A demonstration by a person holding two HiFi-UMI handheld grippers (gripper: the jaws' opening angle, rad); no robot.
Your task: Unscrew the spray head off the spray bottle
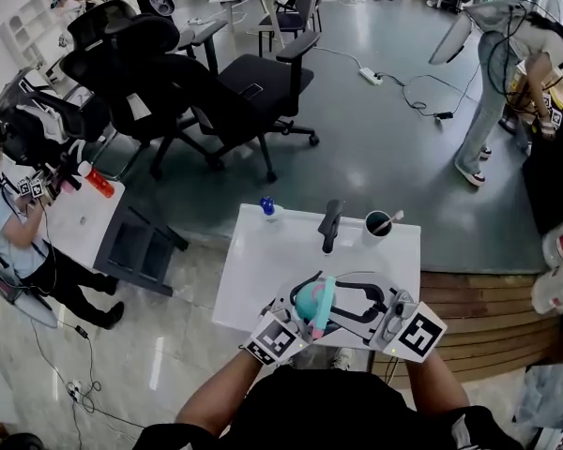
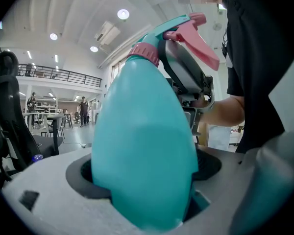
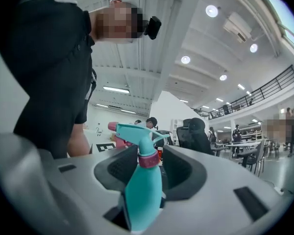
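Teal plastic spray bottle (image 2: 144,146) between two grippers.
Left gripper (image 2: 146,180) fingers clamp its body; right gripper (image 3: 146,166) fingers stand apart around its pink collar (image 3: 148,159).

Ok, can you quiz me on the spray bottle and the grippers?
1. True or false: the spray head is on the bottle.
2. Which grips the bottle's fat body: A left gripper, B right gripper?
3. The collar under the spray head is coloured ____.
Key: 1 true; 2 A; 3 pink.
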